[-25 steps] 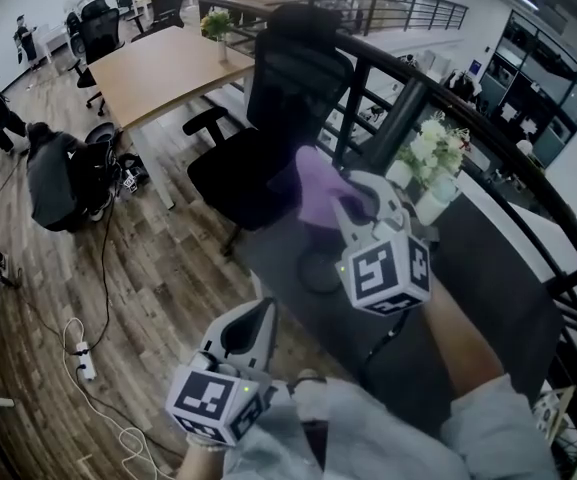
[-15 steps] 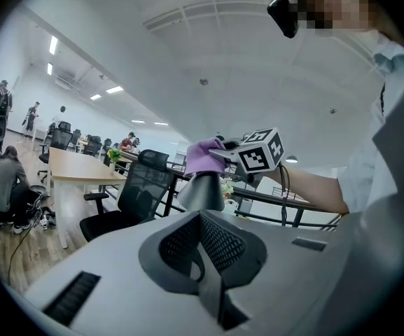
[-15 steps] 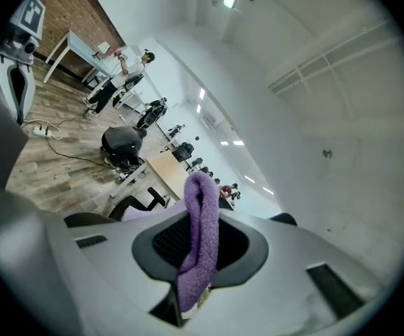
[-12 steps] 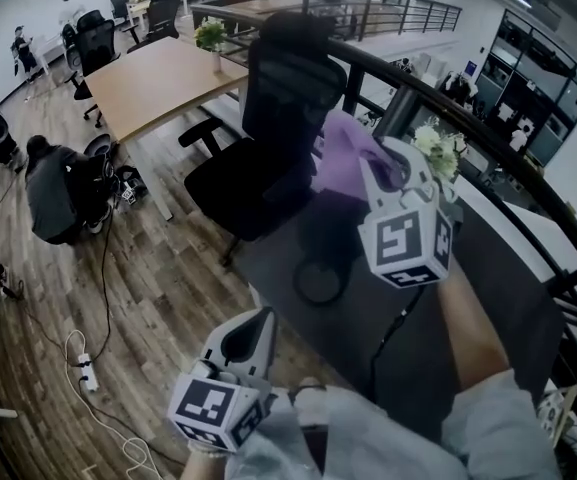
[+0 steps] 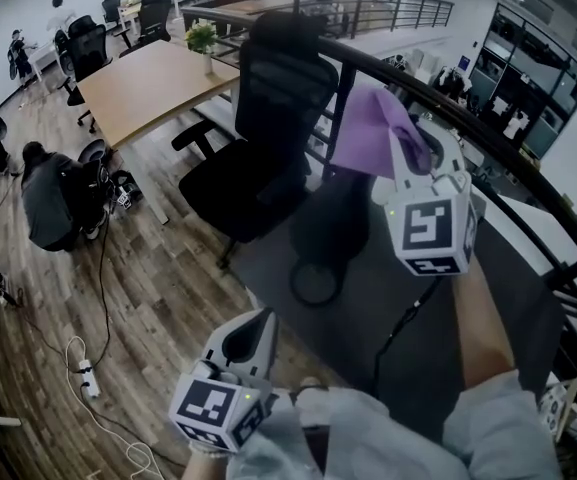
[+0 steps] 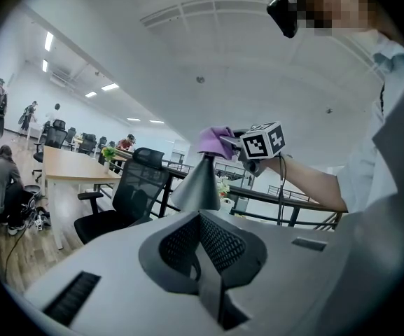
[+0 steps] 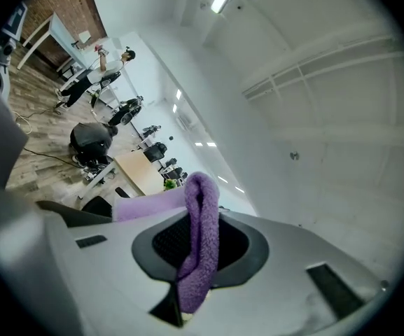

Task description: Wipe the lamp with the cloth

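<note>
A dark lamp stands on the grey table (image 5: 513, 298); its round base (image 5: 315, 284) and dark shade (image 5: 333, 218) show in the head view. In the left gripper view the shade (image 6: 198, 186) is a grey cone. My right gripper (image 5: 415, 155) is raised over the shade, shut on a purple cloth (image 5: 371, 131) that hangs from its jaws (image 7: 200, 243); in the left gripper view the cloth (image 6: 216, 137) sits at the cone's tip. My left gripper (image 5: 244, 336) is low by the table's near edge, its jaws together with nothing between them, pointing at the lamp.
A black office chair (image 5: 268, 118) stands just beyond the table. A dark railing (image 5: 468, 103) curves behind the lamp. A black cable (image 5: 400, 326) runs across the table toward me. A wooden desk (image 5: 138, 78) and a power strip (image 5: 86, 376) are at left.
My right gripper has carried the purple cloth up and to the right, from low in front of the chair to high above the lamp shade. The left gripper has stayed put.
</note>
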`<state>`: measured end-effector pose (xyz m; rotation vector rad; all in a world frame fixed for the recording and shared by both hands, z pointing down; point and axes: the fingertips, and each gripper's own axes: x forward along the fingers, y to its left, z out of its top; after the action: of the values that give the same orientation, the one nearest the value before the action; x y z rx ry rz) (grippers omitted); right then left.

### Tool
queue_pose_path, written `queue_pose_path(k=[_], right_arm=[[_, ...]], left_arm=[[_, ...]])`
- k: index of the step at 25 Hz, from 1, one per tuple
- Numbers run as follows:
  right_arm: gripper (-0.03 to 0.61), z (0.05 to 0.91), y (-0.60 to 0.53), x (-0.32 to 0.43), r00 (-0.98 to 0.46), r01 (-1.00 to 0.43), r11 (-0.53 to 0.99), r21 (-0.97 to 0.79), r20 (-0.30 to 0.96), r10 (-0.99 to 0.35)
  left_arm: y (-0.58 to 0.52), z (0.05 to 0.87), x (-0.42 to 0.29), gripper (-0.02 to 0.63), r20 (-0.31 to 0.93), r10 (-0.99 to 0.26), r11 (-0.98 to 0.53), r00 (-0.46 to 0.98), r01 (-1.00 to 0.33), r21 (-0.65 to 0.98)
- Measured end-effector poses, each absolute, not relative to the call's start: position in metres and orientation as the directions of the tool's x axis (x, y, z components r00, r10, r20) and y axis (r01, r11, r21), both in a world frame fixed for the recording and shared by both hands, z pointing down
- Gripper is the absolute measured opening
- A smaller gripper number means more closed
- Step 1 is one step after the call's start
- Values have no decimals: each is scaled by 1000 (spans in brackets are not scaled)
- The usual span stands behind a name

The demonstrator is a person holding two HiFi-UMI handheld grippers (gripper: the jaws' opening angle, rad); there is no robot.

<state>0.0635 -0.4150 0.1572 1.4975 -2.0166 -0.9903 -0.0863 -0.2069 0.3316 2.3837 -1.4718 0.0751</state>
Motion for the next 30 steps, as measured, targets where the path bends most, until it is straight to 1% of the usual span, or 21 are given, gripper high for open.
queue_pose_path(k=[4,10,14,17,22,25,30], right_arm=[[52,148,-414,88,-263,-645,96,758,-102,-959],[52,133,-407,117,-193,-633,4,774,-152,-969],[52,129,-395,119,-190,-624,-19,781,-175,-966],[52,143,-383,103,-249,-593,28,805,-151,-957],[52,193,-358,79,-306,-558,162,814,-20,-952],[52,224,-346,69,-328,-560,232,795,45,-944],[52,259,-329,55,-360,-571,316,758,114,-926]], left_arm=[[-207,333,-84,0,236,-853,-408,465,-878,252],[-208,333,-78,0,217,-848,-428,483,-867,255],[-210,333,-78,0,215,-845,-436,490,-863,255],[-210,334,-77,0,216,-840,-444,498,-859,255],[-207,335,-74,0,239,-827,-454,509,-855,251],[-206,335,-73,0,238,-823,-460,515,-852,251],[-206,334,-74,0,225,-822,-470,523,-846,251]])
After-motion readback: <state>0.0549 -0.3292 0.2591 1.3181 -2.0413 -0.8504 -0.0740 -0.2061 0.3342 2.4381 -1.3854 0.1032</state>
